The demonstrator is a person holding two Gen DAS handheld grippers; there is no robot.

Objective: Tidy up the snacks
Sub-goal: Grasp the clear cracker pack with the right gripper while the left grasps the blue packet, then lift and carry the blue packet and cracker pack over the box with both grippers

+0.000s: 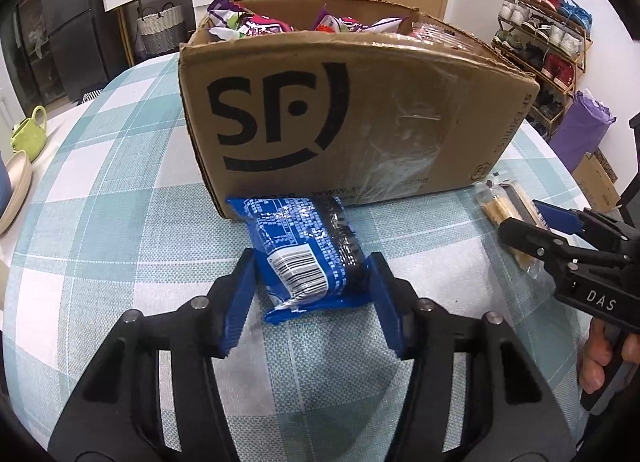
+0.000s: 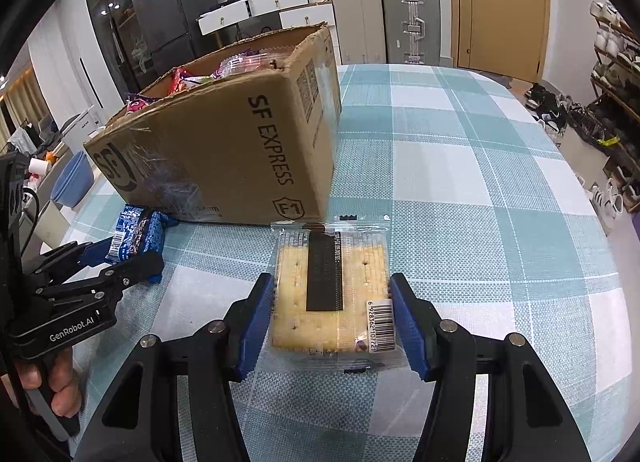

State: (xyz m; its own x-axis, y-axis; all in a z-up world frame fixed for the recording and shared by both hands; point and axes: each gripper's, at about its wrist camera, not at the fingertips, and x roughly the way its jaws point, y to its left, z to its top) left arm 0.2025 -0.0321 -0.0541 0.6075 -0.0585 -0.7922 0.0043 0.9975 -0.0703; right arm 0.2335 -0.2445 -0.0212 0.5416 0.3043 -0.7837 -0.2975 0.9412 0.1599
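A blue snack packet (image 1: 306,252) lies on the checked tablecloth against the front of a cardboard SF box (image 1: 340,117). My left gripper (image 1: 310,262) straddles the packet with both pads touching its sides. A clear-wrapped cracker pack (image 2: 332,298) lies flat by the box's corner (image 2: 240,149). My right gripper (image 2: 332,294) straddles it with both pads at its edges. The box holds several colourful snack bags (image 1: 256,23). The right gripper and cracker pack also show in the left wrist view (image 1: 516,209). The left gripper and blue packet show in the right wrist view (image 2: 138,236).
A green mug (image 1: 30,133) and a beige dish (image 1: 16,181) sit at the table's left edge. A blue tub (image 2: 72,181) stands beyond it. Suitcases (image 2: 384,17), a white drawer unit and a shoe rack (image 1: 548,33) surround the table. Checked tablecloth (image 2: 460,165) extends right of the box.
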